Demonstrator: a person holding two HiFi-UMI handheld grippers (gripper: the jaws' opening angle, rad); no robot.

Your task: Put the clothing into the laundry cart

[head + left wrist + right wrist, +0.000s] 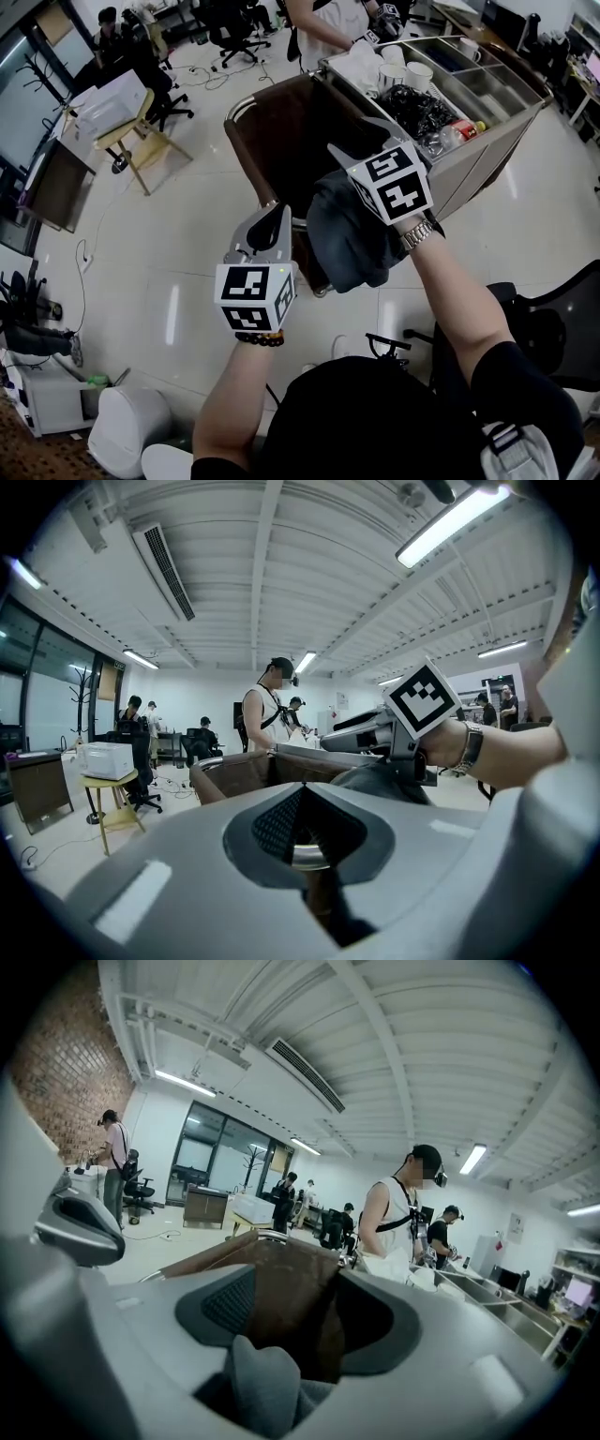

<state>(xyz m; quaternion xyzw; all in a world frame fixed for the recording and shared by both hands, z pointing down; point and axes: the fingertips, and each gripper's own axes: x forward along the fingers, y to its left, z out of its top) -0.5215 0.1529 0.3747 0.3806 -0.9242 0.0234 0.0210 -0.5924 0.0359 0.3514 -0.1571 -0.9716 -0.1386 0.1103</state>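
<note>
LAUNDRY CART, HEAD CAMERA: The dark grey garment (349,239) hangs draped over the near rim of the brown laundry cart (272,131). It sits directly below the right gripper (359,142), at its 6 o'clock. In that gripper's own view we find the jaws standing apart. A fold of the garment lies low between them, at the 6 o'clock edge of the gap, with neither pad visibly pressing on it. The cart's brown wall fills the opening beyond. The left gripper (272,217) hovers at the garment's 9 o'clock, just beside it and over the cart's near corner. We see its jaws drawn together with nothing held, and the cart's chrome rail (305,857) shows through the slit between them. A service trolley (483,150) carrying white cups (417,73) stands against the cart at its 2 o'clock.
</note>
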